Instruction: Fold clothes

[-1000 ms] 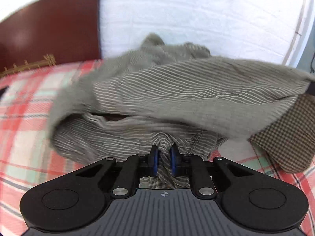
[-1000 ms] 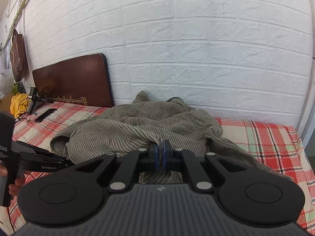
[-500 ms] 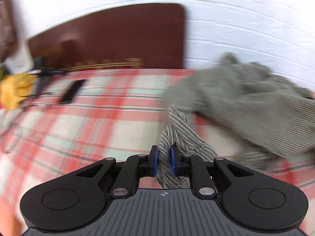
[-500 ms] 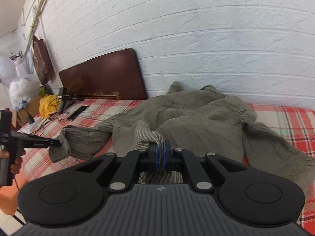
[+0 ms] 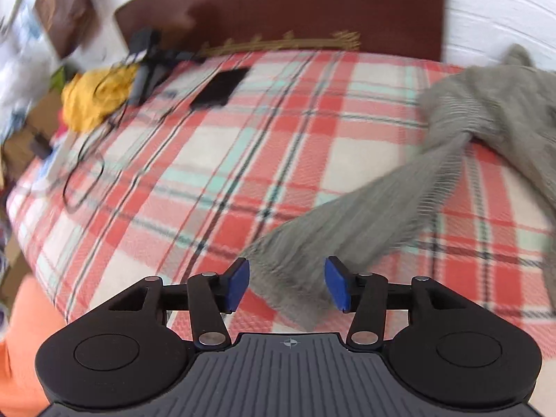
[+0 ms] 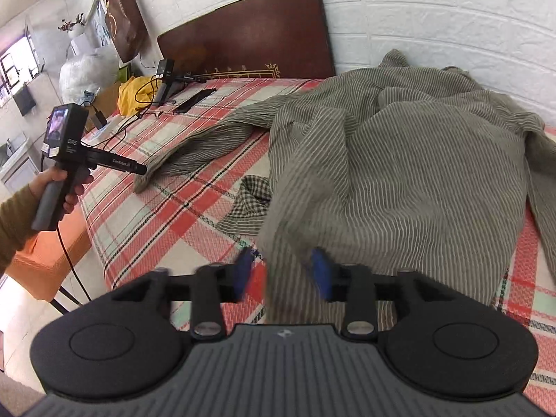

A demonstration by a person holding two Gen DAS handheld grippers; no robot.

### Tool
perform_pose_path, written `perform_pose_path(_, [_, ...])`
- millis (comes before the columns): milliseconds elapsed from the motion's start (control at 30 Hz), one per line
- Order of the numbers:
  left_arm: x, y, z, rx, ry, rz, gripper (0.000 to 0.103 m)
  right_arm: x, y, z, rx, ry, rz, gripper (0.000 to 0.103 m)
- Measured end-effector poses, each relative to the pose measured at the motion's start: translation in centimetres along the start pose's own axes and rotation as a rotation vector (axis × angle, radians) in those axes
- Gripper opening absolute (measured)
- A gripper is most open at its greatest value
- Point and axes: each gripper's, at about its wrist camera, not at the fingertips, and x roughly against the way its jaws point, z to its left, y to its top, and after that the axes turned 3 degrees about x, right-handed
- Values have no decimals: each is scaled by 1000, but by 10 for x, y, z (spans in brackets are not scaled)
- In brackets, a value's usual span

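Left wrist view: the left gripper (image 5: 287, 284) has its two blue pads spread and opening wider. The blurred end of one sleeve (image 5: 351, 222) of the grey striped shirt (image 5: 500, 111) lies between them, touched by neither pad. The sleeve runs up and right from the pads to the bunched body of the shirt, which lies on the red plaid bedsheet (image 5: 215, 160) near the one brown headboard (image 5: 295, 7). Left of the headboard's lower edge lie one black phone (image 5: 220, 87), one yellow cloth (image 5: 93, 99) and a tangle of black cables (image 5: 83, 170).

Right wrist view: the right gripper (image 6: 283, 272) likewise stands parted, its jaws opening, with a blurred fold of the same shirt (image 6: 410, 160) hanging between the two pads, not pinched. The shirt spreads over the sheet (image 6: 173, 222) right of the headboard (image 6: 250, 31), one sleeve stretched toward the left gripper (image 6: 139, 168), held in one hand (image 6: 59, 187). One small checked cloth (image 6: 248, 205) peeks out from under the shirt's left edge. One brown bag (image 6: 125, 21) hangs left of the headboard.
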Motion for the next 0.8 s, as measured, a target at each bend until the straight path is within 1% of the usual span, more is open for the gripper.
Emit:
perform_pose_path(67, [13,-1,-15,-49,-30,-31,68,18,2,-6,-6,-29,-51,63])
perform_pose_path(133, [25,-4,-33,-91,-93,-62,72,38,3,-17,-32,-72,-115,63])
perform_pose_path(167, [31,-4,-45,-111,-123,-74,75,47,3,-25,-49,-106,-145,65])
perform_pose_path(233, [41,-6,-70,-151,-183,-96,76,61,0,-44,-92,-209,-189,68])
perform_pose_path(300, [45,-10,-97,-192,-245,-102,76,68,-6,-64,-138,-322,-196,69])
perform_pose_path(367, [45,-13,-117,-211,-299,-95,77,73,-15,-83,-169,-430,-191,69])
perform_pose_path(467, [41,-14,-145,-228,-358,-80,78,73,-28,-113,-208,-568,-168,81])
perform_pose_path(500, [39,-15,-152,-234,-373,-76,78,72,-33,-124,-224,-603,-158,82])
perform_pose_path(567, [34,-13,-165,-226,-403,-70,82,68,-42,-146,-264,-647,-136,82])
perform_pose_path(667, [25,-7,-183,-198,-438,-52,86,60,-53,-178,-366,-680,-118,82])
perform_pose_path(700, [21,-5,-188,-187,-445,-42,86,59,-58,-189,-409,-675,-119,82])
perform_pose_path(800, [11,2,-202,-180,-465,-10,86,52,-67,-213,-525,-610,-138,82])
